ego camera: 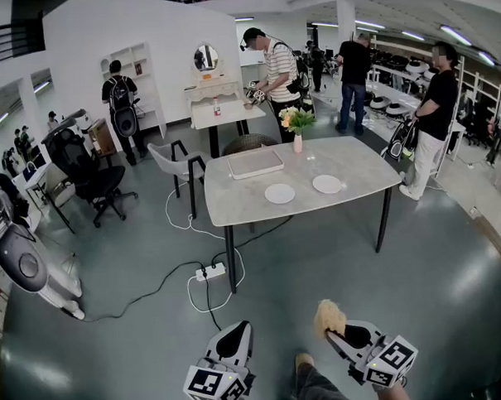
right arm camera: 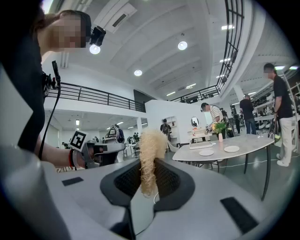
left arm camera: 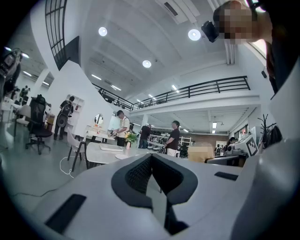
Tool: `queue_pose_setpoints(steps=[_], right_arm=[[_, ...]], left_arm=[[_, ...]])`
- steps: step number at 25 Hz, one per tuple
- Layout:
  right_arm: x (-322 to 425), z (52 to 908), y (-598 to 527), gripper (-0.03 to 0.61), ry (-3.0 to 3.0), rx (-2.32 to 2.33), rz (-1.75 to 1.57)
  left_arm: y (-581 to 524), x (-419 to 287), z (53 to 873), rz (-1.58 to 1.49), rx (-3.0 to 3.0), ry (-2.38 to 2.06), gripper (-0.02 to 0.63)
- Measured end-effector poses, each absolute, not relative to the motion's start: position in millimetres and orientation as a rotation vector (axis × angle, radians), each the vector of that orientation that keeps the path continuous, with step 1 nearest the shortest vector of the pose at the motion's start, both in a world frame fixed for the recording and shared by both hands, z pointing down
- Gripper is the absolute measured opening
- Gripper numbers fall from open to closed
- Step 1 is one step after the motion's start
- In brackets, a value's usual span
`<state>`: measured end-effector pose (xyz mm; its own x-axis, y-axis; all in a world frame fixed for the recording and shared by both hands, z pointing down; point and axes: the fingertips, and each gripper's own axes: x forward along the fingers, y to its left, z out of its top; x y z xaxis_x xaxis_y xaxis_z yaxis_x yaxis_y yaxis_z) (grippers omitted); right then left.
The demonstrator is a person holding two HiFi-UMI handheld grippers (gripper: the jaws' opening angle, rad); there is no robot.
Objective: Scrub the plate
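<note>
I held both grippers low in front of me, well apart from the table (ego camera: pixel 348 162), so the step in hand was, in my judgement, the approach: no scrubbing had begun. The right gripper (ego camera: pixel 338 334) was clamped on a pale fibrous scrubber (ego camera: pixel 328 314), which stood up out of the jaws. The left gripper (ego camera: pixel 234 337) had its jaws together with nothing between them.

Two white plates lay near the front edge of the tabletop, the left plate (ego camera: pixel 279 193) about at the middle of that edge and the right plate (ego camera: pixel 327 183) near it, toward the right end. Which one was meant I could not tell. A tray (ego camera: pixel 255 162) lay behind them, and a vase (ego camera: pixel 297 142) with flowers stood at the far edge.

To do this well, I thought I should first walk to the front edge and keep the grip on the scrubber firm — it seemed held only by its lower end and could slip. A power strip (ego camera: pixel 211 273) with cables lay on the floor before the table leg, so my path should pass to the right of it. At the table the left gripper would probably need to open and steady the plate — a loose plate may slide under the strokes.
</note>
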<state>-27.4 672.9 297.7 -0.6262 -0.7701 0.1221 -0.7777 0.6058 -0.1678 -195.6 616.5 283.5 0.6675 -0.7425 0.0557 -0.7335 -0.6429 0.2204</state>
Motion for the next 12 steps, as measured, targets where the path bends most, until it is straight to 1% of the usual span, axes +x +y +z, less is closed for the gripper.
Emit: queue_pose_setpoints(steps=[4, 12], right_arm=[[-13.1, 308.7, 631.9, 0.069, -2.761, 1.359, 0.329], [28.4, 322.0, 548.4, 0.069, -2.727, 1.347, 0.335]], left_arm=[[575.2, -175.0, 284.1, -0.073, 2.675, -1.217, 0.012], [487.5, -111.4, 307.3, -0.028, 2.668, -1.206, 0.012]])
